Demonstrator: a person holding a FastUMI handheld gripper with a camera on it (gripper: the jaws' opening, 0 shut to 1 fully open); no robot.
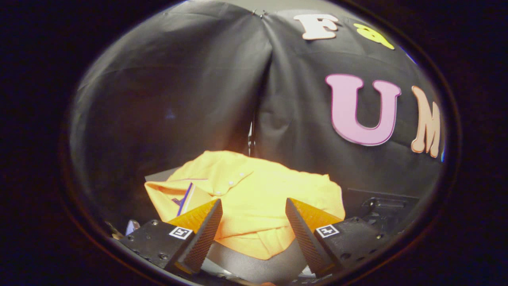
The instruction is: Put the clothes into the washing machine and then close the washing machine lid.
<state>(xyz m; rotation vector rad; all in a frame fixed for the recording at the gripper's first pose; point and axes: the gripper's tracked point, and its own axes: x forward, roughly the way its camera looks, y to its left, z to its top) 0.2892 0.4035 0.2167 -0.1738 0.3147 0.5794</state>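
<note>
Tongs spread apart, gripping nothing, fingers flanking near hem of yellow shirt. Crumpled, buttoned placket and striped collar showing, heaped on grey surface. Right of it, dark hardware, too dim to identify.

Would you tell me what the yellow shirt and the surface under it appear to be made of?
The yellow shirt looks like soft knit cotton or a blend, matte: it folds limply and has a collar and small buttons. The surface under it looks like a smooth grey panel, plastic or painted metal, with a dull sheen; which one is unclear. The gripper is open, its fingers either side of the shirt's near edge, not pressing it.
</note>
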